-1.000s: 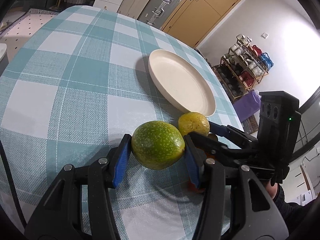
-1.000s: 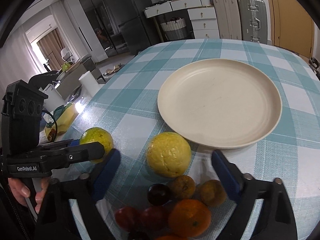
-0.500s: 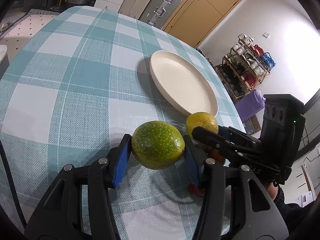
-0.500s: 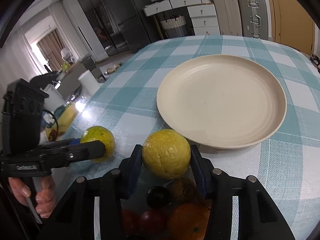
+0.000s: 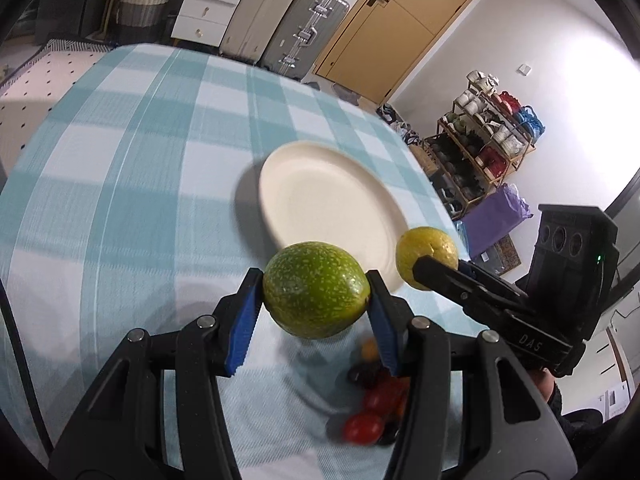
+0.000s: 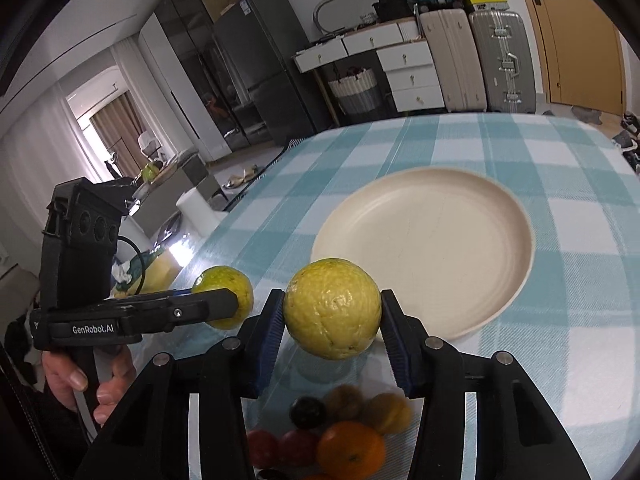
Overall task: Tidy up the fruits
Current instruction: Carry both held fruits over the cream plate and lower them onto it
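My left gripper [image 5: 316,300] is shut on a green speckled fruit [image 5: 315,294] and holds it above the table, just short of the cream plate [image 5: 320,196]. My right gripper [image 6: 331,316] is shut on a yellow fruit [image 6: 332,314], also lifted, near the plate's [image 6: 432,244] front edge. Each gripper shows in the other's view: the right one with the yellow fruit [image 5: 426,256], the left one with the green fruit [image 6: 226,294]. A heap of small fruits lies on the cloth below: red, dark and orange ones [image 6: 344,444], also in the left wrist view [image 5: 372,404].
The round table has a teal and white checked cloth [image 5: 132,184]. Suitcases [image 6: 496,60], white drawers [image 6: 404,64] and a wooden door [image 5: 396,28] stand beyond the table. A shelf rack [image 5: 492,140] is at the right.
My right gripper closed on the yellow fruit and lifted it off the cloth. My left gripper rose with the green fruit. Both now sit higher above the small-fruit heap.
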The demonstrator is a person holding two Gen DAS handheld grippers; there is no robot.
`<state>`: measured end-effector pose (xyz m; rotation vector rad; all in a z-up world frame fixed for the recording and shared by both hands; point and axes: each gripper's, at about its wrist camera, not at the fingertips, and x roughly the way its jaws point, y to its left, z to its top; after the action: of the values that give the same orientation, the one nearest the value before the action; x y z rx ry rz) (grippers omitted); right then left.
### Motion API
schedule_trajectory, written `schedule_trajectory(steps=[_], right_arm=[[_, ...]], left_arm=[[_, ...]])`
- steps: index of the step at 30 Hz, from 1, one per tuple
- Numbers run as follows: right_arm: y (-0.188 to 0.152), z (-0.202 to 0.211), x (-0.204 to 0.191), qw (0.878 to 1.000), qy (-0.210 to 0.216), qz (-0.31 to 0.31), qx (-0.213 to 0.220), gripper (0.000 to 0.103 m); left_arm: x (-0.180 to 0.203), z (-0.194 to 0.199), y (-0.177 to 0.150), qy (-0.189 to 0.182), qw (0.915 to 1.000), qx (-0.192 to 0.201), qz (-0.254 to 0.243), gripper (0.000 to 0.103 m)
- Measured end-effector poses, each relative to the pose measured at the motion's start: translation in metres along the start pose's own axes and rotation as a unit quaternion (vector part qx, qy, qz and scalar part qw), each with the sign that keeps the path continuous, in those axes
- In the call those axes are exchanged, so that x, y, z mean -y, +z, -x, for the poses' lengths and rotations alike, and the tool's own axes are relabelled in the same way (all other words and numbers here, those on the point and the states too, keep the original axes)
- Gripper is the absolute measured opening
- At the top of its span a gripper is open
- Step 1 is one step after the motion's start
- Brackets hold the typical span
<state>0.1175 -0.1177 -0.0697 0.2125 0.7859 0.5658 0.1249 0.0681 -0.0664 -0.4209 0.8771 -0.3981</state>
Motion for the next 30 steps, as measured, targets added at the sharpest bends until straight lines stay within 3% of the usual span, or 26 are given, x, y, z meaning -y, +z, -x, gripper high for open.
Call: schedule_trajectory(steps=[8,16,30], right_arm=[[0.041,0.013,0.032,1.000,-0.012,0.006,0.026,0.048],[0.074,-0.001,0.051,0.999,-0.023,0.029,0.030,0.048],[0.081,-0.055,0.077,0.999,-0.032,0.020,0.006,0.048]], left_arm=[[0.024,-0.029,0.054,0.000,0.9998,0.002,-0.021,0.048],[0.035,-0.070,0.095,-0.011,0.9996,-0.012,-0.022,0.048],[0.014,-0.137,0.116,-0.019,0.9989,-0.042,0.007,0.048]])
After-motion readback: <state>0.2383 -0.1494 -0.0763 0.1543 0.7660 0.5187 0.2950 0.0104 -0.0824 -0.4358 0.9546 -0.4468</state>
